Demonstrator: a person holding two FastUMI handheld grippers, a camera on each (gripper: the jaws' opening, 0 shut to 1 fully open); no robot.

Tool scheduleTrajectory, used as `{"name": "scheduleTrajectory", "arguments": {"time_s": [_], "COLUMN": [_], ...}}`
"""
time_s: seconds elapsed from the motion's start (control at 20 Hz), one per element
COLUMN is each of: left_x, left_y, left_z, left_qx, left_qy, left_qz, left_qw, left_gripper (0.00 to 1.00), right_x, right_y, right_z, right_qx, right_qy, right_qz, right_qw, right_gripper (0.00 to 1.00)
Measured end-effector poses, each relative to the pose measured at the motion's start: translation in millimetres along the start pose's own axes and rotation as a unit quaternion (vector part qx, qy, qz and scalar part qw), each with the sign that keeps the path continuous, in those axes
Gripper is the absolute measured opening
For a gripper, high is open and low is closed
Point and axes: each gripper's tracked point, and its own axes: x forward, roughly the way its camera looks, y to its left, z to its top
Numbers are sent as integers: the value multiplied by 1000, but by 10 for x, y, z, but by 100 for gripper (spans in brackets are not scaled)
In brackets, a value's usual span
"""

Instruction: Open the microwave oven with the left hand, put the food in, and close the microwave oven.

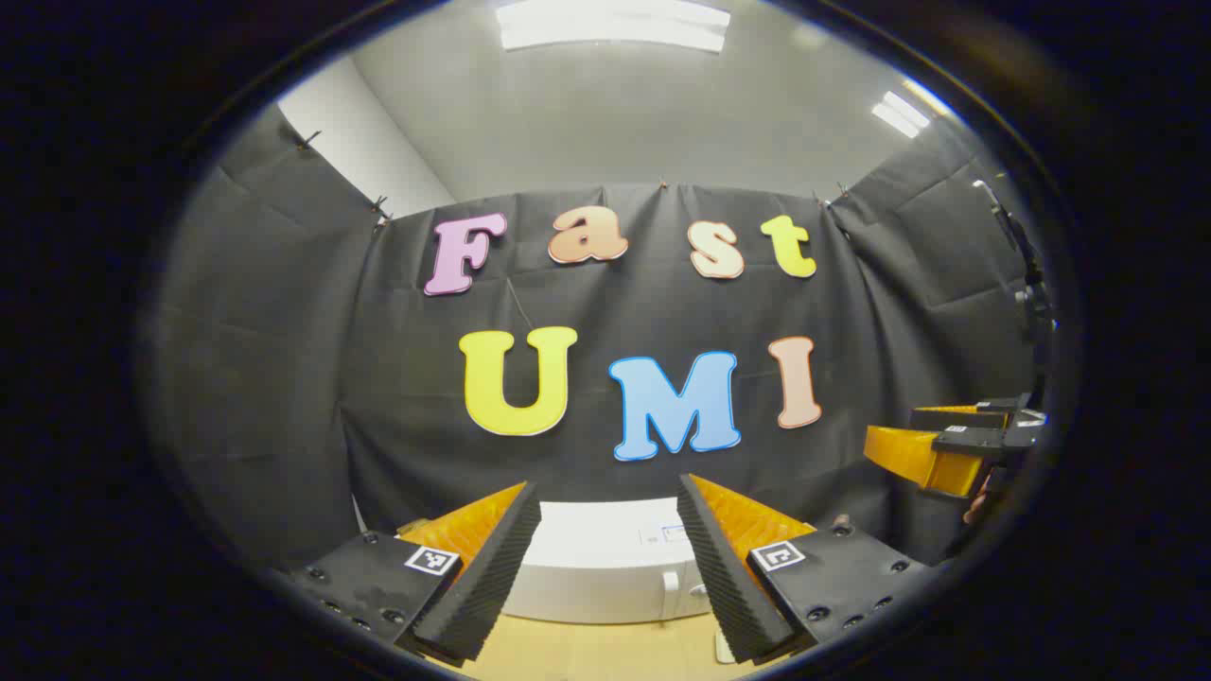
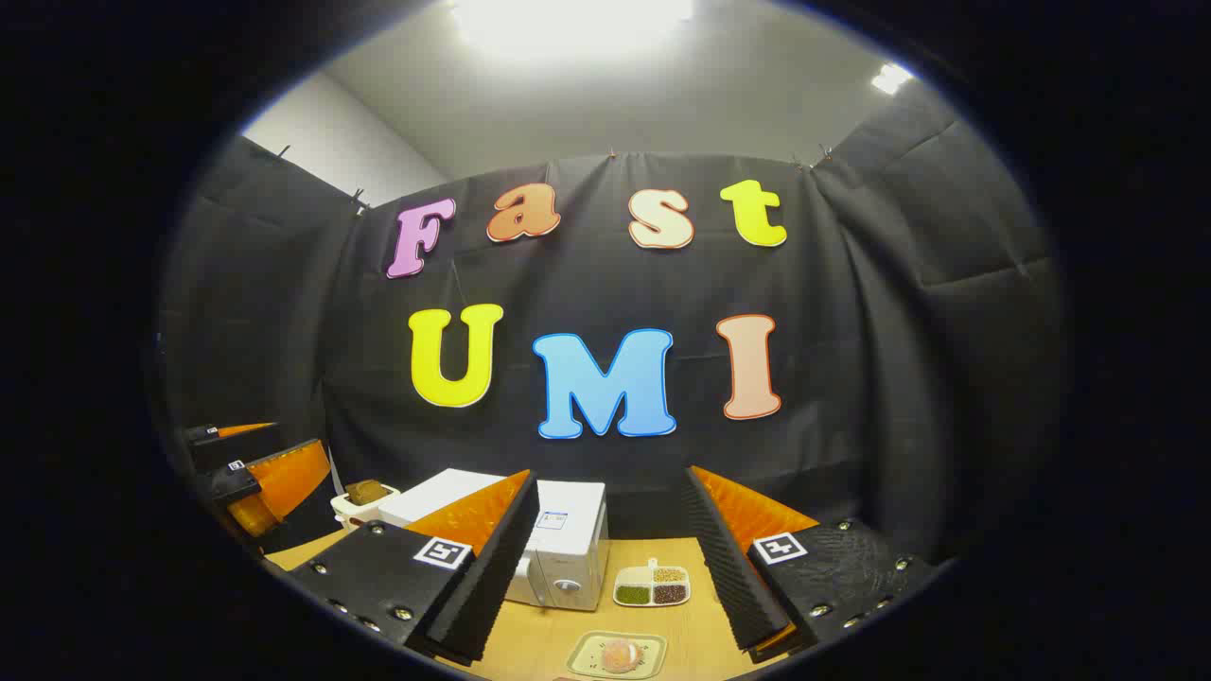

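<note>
Left gripper view has my left gripper (image 1: pixel 607 567) at 6 o'clock, its two fingers spread wide with nothing between them. Through the gap I see the white box-shaped microwave oven (image 1: pixel 605 563) standing on the pale wooden bench (image 1: pixel 587 653), its door shut and its handle toward 5 o'clock of the gap. Out at 3 o'clock my right gripper (image 1: pixel 946 445) hovers in the air, held by a hand whose fingers just show beneath it.

From the right gripper view, my right gripper (image 2: pixel 610 567) is also spread open and empty at 6 o'clock. The microwave oven (image 2: pixel 568 544) sits between its fingers, toward 7 o'clock, partly hidden by one finger. Just beside it at 5 o'clock lies a small white divided dish of green, yellow and dark grains (image 2: pixel 651 586). Nearer me, at 6 o'clock, a pale green square plate (image 2: pixel 617 654) carries a round pinkish food item (image 2: pixel 620 653). A white cup with something brown (image 2: pixel 364 501) stands behind the oven at 8 o'clock, and my left gripper (image 2: pixel 260 473) is at 9 o'clock.
</note>
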Motion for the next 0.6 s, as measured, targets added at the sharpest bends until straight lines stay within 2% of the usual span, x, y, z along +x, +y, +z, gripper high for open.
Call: {"name": "scheduleTrajectory", "arguments": {"time_s": [0.1, 0.6], "left_x": [46, 266], "left_y": [129, 481], "left_z": [70, -33], "left_qx": [-2, -25], "left_qy": [-11, -20], "left_qz": [-2, -38], "left_qw": [1000, 999], "left_gripper": [96, 96], "right_x": [-19, 75], "right_y": [93, 265], "right_z": [6, -39], "right_qx": [2, -4], "right_qy": [2, -4], "right_qz": [0, -51], "right_qw": [1000, 999], "right_gripper": [93, 93]}}
